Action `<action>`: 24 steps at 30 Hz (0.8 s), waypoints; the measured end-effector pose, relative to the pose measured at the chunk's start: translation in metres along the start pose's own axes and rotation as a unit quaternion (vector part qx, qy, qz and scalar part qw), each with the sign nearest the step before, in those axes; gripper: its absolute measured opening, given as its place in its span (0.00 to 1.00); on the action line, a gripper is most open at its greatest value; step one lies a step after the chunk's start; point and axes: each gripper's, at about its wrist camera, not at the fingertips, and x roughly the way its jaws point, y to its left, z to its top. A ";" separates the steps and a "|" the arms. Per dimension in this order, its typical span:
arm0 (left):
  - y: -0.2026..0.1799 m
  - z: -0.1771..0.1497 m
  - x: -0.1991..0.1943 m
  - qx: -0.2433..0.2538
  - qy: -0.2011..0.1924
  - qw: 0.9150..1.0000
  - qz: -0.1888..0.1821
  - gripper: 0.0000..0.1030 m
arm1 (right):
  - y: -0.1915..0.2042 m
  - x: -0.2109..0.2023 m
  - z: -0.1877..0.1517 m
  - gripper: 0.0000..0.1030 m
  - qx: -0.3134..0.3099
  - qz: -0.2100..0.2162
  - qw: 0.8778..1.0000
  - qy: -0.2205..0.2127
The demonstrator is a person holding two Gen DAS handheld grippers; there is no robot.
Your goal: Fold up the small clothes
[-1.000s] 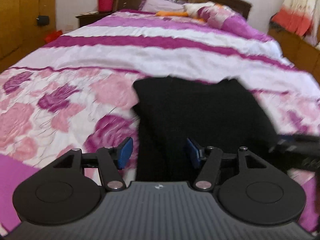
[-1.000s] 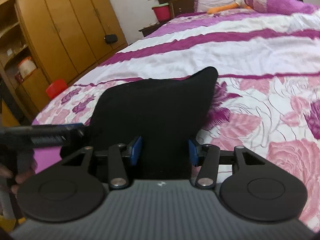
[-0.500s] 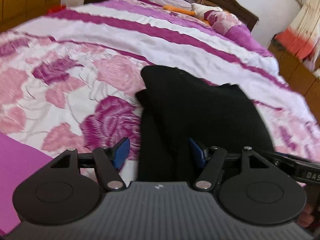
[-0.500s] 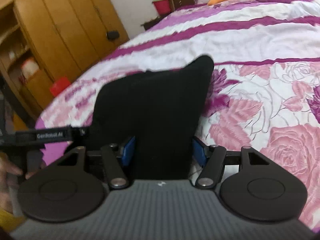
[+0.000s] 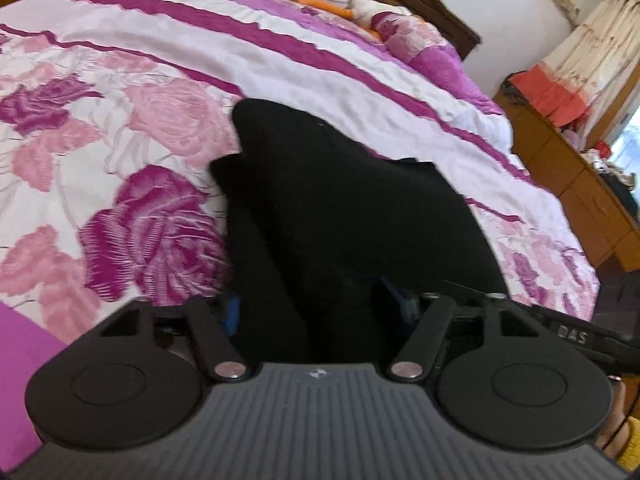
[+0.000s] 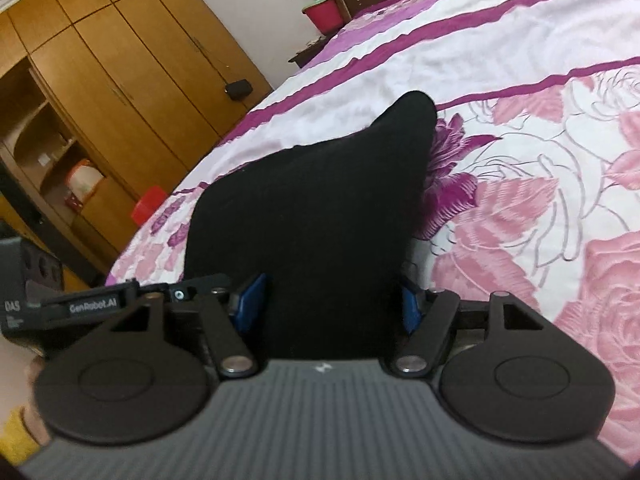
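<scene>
A black cloth (image 5: 352,216) lies on the bed (image 5: 120,128), its near end rising between the fingers of both tools. The left tool (image 5: 312,312) is closing with the cloth in its gap; whether the blue pads (image 5: 231,314) press it, I cannot tell. The right tool (image 6: 332,304) is opening, with the cloth (image 6: 320,216) filling its gap.

black cloth's (image 5: 340,208) near edge hidden — bed (image 5: 120,128) cropped
</scene>
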 end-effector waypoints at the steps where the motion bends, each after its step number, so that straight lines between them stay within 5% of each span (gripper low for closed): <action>1: -0.001 0.000 0.001 -0.002 -0.002 1.000 -0.007 0.52 | 0.000 0.001 0.001 0.65 0.002 0.003 1.000 0.001; 3: -0.004 0.001 0.000 -0.006 -0.007 1.000 -0.022 0.41 | 0.000 -0.001 0.004 0.46 0.004 0.004 1.000 -0.002; 6: -0.016 0.003 -0.007 -0.008 -0.024 0.999 -0.045 0.38 | 0.002 -0.014 0.011 0.36 0.008 0.007 1.000 -0.011; 13: -0.075 0.003 -0.010 0.016 -0.039 0.994 -0.097 0.37 | 0.020 -0.079 0.026 0.35 -0.047 -0.033 0.997 -0.053; 18: -0.113 -0.014 0.004 0.026 -0.002 0.992 -0.121 0.38 | 0.001 -0.128 0.023 0.36 -0.034 -0.062 0.996 -0.054; 24: -0.131 -0.047 0.041 0.080 0.052 0.994 -0.048 0.43 | -0.037 -0.115 -0.007 0.41 -0.013 -0.120 0.993 0.005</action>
